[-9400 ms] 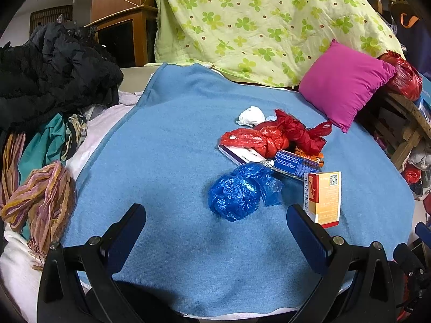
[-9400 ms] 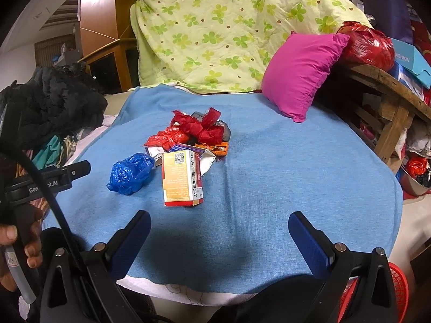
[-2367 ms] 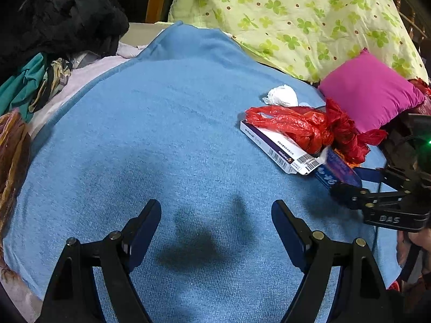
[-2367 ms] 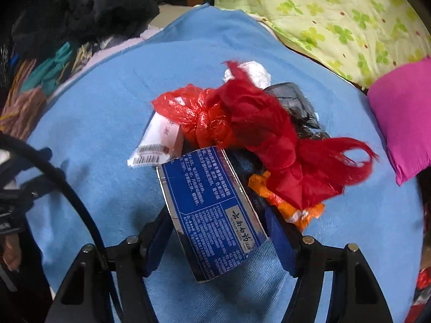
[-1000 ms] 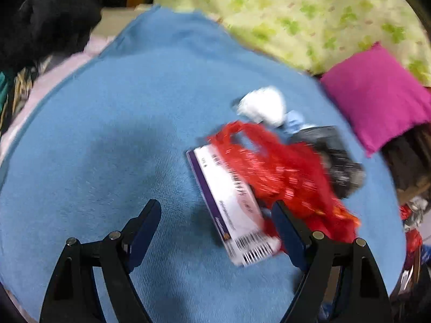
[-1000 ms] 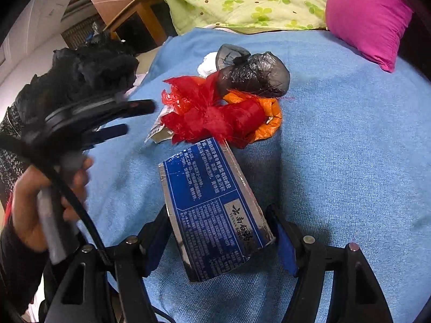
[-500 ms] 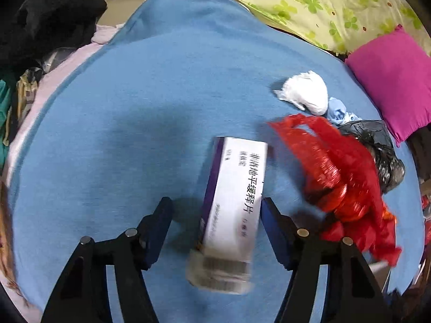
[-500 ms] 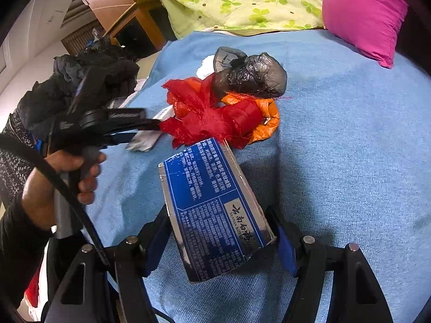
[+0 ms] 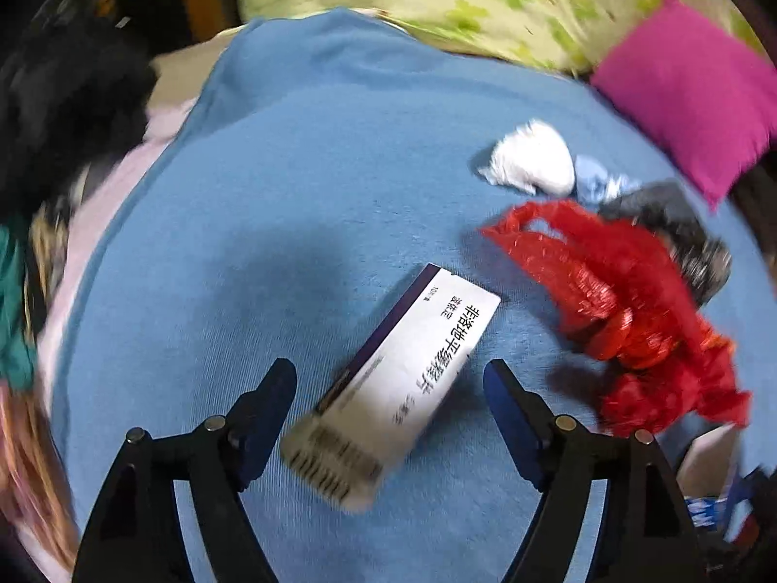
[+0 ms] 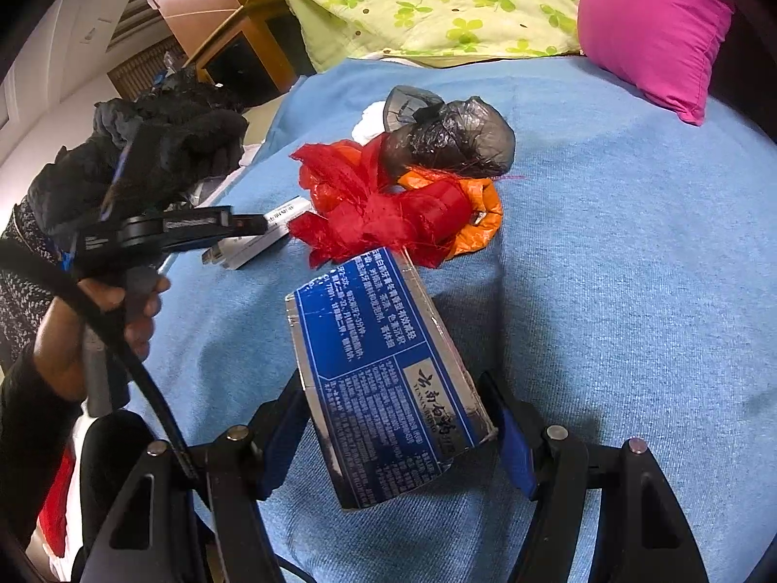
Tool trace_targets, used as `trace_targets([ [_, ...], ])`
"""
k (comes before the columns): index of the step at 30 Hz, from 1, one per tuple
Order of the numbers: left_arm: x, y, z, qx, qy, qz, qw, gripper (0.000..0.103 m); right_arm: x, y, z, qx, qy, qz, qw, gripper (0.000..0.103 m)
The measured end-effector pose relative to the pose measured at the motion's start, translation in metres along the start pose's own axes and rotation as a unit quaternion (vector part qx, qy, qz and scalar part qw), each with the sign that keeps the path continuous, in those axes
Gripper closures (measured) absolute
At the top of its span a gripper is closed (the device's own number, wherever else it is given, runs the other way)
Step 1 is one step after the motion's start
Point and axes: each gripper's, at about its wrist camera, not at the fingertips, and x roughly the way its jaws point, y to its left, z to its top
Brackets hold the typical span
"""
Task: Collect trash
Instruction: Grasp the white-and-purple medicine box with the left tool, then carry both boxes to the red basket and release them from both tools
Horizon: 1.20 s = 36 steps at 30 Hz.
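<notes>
Right gripper [image 10: 393, 418] is seen clamped on a blue carton [image 10: 383, 374], both pads pressed against its long sides; the carton is tilted up off the blue blanket [image 10: 631, 291]

Left gripper [image 9: 388, 408]: jaws are opening, with a white medicine box [image 9: 403, 388] lying slantwise between them on the blanket [image 9: 291, 194]; a gap is visible on each side, so the pads are not pressed on it. Barcode end is nearest the camera, purple edge along its left side

In the right wrist view the left gripper [image 10: 243, 226] is held in a person's hand [image 10: 97, 320], its tips just over the white box [image 10: 257, 238]

Beyond the boxes a crumpled red plastic bag [image 10: 379, 214] is noted, touching an orange wrapper [image 10: 476, 218]; behind these a knotted dark grey bag [image 10: 447, 136] and a white wad [image 9: 532, 158]

Farther off: a magenta pillow [image 10: 650, 24], a green flowered quilt [image 10: 437, 0], black clothing [image 9: 63, 97] heaped at left
</notes>
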Motion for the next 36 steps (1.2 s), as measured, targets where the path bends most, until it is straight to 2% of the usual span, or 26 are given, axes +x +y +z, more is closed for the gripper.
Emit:
trace_targets([
  [2, 0.008, -0.002, 0.003, 0.020, 0.005, 0.016, 0.9996, 0.023, 0.000, -0.001, 0.000, 0.001, -0.001, 0.001, 1.000, 0.031],
  [5, 0.014, -0.001, 0.001, 0.036, 0.001, 0.000, 0.9993, 0.023, 0.001, -0.001, 0.001, 0.001, 0.000, 0.001, 1.000, 0.031],
  [6, 0.014, -0.001, 0.000, 0.038, -0.001, -0.001, 0.9993, 0.028, 0.002, -0.001, 0.001, -0.001, 0.000, 0.001, 1.000, 0.031],
  [7, 0.016, 0.000, -0.002, 0.038, 0.000, -0.004, 0.9993, 0.042, 0.002, 0.000, 0.001, -0.003, 0.000, -0.001, 1.000, 0.031],
  [8, 0.017, 0.001, -0.003, 0.036, 0.002, -0.003, 0.9993, 0.048, 0.002, 0.000, 0.002, -0.004, 0.000, -0.001, 1.000, 0.031],
  [10, 0.014, 0.004, -0.006, 0.025, -0.003, -0.001, 0.9997, 0.052, 0.002, 0.000, 0.002, -0.003, -0.001, -0.002, 1.000, 0.031],
  [15, -0.003, 0.015, -0.017, -0.002, -0.014, -0.008, 0.9999, 0.053, -0.003, 0.004, 0.000, -0.003, -0.006, -0.005, 1.000, 0.032],
  [20, -0.041, 0.020, -0.043, -0.013, -0.043, -0.013, 0.9989, 0.053, -0.016, 0.011, -0.010, 0.012, -0.021, -0.008, 1.000, 0.032],
  [25, -0.079, 0.011, -0.066, -0.013, -0.069, -0.028, 0.9972, 0.053, -0.037, 0.019, -0.019, 0.021, -0.036, -0.019, 0.999, 0.032],
  [36, -0.135, -0.017, -0.096, -0.010, -0.091, -0.043, 0.9949, 0.053, -0.102, 0.037, -0.031, 0.033, -0.087, -0.032, 0.995, 0.032],
])
